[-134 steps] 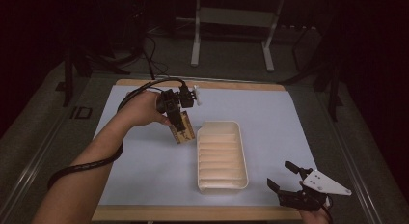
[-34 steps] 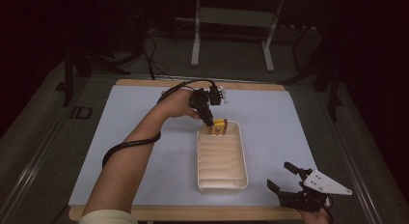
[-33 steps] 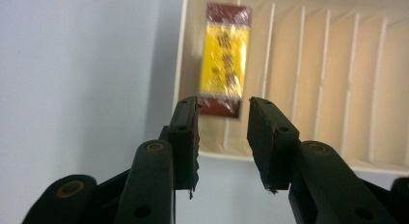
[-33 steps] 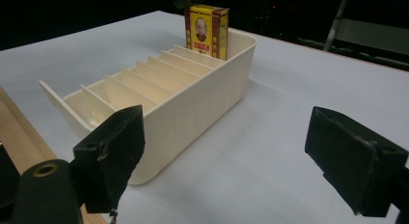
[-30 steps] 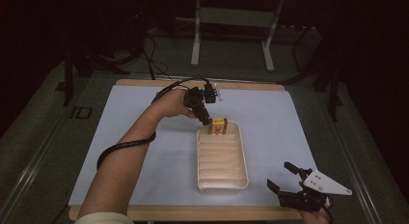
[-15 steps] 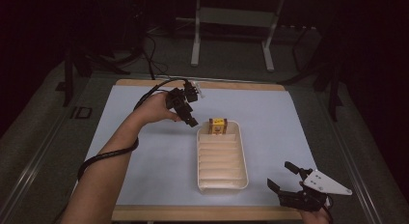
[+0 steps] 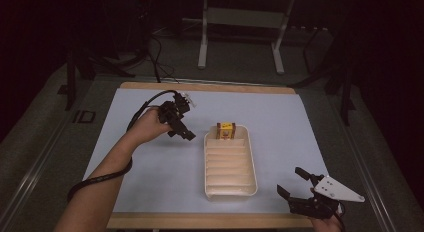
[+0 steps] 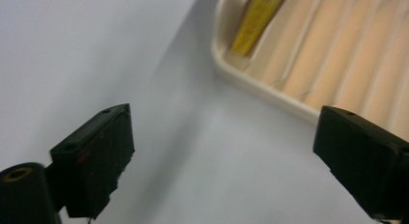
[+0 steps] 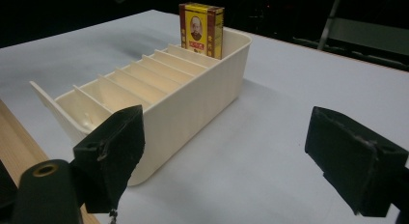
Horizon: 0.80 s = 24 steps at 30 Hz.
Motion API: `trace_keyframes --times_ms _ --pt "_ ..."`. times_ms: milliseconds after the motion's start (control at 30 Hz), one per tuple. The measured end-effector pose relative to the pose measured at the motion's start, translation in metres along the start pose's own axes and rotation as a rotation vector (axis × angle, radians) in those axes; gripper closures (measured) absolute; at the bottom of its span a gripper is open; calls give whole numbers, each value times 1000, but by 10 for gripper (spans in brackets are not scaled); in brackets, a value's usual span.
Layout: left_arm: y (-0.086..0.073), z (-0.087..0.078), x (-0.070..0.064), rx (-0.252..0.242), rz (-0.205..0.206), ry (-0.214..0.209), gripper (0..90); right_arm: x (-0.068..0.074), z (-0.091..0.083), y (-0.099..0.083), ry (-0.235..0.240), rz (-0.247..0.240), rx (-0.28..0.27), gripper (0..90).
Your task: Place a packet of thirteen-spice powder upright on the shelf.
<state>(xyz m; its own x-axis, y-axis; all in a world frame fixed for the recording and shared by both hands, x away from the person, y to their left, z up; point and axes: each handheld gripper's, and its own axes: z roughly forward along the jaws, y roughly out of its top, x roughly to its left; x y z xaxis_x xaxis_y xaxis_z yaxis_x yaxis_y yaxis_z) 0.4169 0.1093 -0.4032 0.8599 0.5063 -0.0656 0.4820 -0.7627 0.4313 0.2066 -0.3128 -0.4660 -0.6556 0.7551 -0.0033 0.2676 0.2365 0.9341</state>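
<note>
Desk [image 7: 150,192]: covered by a pale blue mat.
Tray [image 7: 230,189]: cream, slotted, near the desk's front edge, right of centre.
Left gripper [image 7: 182,130]: spread and empty, just beside the tray's far left corner.
Right gripper [image 7: 296,190]: spread and empty, at the desk's front right corner.
Box [image 7: 226,131]: yellow, upright in the tray's farthest slot.

One box [image 7: 226,130], one tray [image 7: 230,191].

Yellow box [image 9: 201,29] upright in tray [image 9: 193,103]
</note>
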Motion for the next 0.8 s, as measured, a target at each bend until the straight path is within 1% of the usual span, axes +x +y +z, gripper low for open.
trace_keyframes --times_ms 33,67,100,133,200,233,267,333,367,400,500,567,633,700,800 --pt "-3 0 -1 4 -12 15 15 0 0 0 -1 -2 -1 140" --pt "-7 1 -1 1 -25 24 13 0 0 0 -2 -2 -1 140" --pt "-10 1 -2 -2 -34 23 13 0 0 0 -1 0 0 140" --pt "-13 1 -2 -4 -38 31 13 0 0 0 -3 1 2 140" --pt "-20 1 -4 -27 -58 27 13 0 0 0 -4 2 2 140" --pt "-23 1 -5 -35 -64 41 13 0 1 0 -4 0 3 140" --pt "-26 1 -6 -50 -77 45 13 0 0 0 -4 0 3 140" --pt "-31 2 -7 -70 -104 45 13 0 0 0 -6 -2 2 140" --pt "-31 2 -7 -70 -104 45 13 0 0 0 -6 -2 2 140" --pt "-38 5 -9 -80 -124 36 13 1 0 0 -6 -3 2 140" --pt "-45 9 -14 -82 -135 47 13 1 1 0 -5 -5 1 140" --pt "-50 10 -17 -100 -142 49 13 1 0 0 -6 -4 1 140" --pt "-56 11 -22 -111 -146 68 13 1 0 0 -10 -4 0 140" --pt "-62 13 -27 -132 -154 66 13 1 0 0 -13 -5 -1 140" --pt "-69 16 -33 -142 -167 66 13 1 0 1 -15 -6 0 140"
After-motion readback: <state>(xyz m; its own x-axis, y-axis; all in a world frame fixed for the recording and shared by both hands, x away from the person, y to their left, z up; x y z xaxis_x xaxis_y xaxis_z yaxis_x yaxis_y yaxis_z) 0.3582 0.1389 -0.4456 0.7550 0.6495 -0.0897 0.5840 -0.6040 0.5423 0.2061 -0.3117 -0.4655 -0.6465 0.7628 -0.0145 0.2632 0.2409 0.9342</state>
